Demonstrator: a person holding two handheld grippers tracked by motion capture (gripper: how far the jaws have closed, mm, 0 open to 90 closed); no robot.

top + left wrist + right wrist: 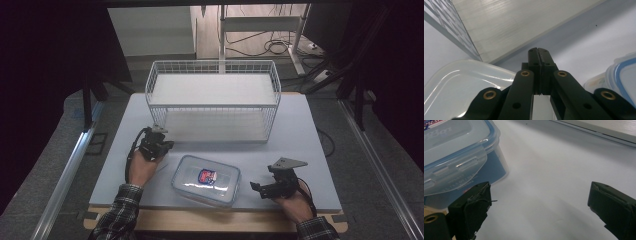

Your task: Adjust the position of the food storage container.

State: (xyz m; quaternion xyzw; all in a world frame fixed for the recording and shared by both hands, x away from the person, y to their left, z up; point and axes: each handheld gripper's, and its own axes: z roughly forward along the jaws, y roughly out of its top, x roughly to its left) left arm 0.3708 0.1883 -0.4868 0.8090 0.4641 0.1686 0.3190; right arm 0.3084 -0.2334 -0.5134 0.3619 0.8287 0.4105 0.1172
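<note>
- At left, our left tongs (pixel 159 145) sit with jaws pressed together, holding nothing; their own view adds a clear tub (pixel 461 82) beside them.
- Centre: a lidded box (pixel 206 180) on the table (pixel 300 130), before a wire basket (pixel 212 100).
- At right, our right tongs (pixel 264 189) gape wide, empty, just beside the box.

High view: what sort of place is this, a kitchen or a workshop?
Probably a lab or test bench, not a kitchen: a bare work board holds just a wire basket and a plastic container, cables lie on the floor behind, and each hand holds a claw.
</note>
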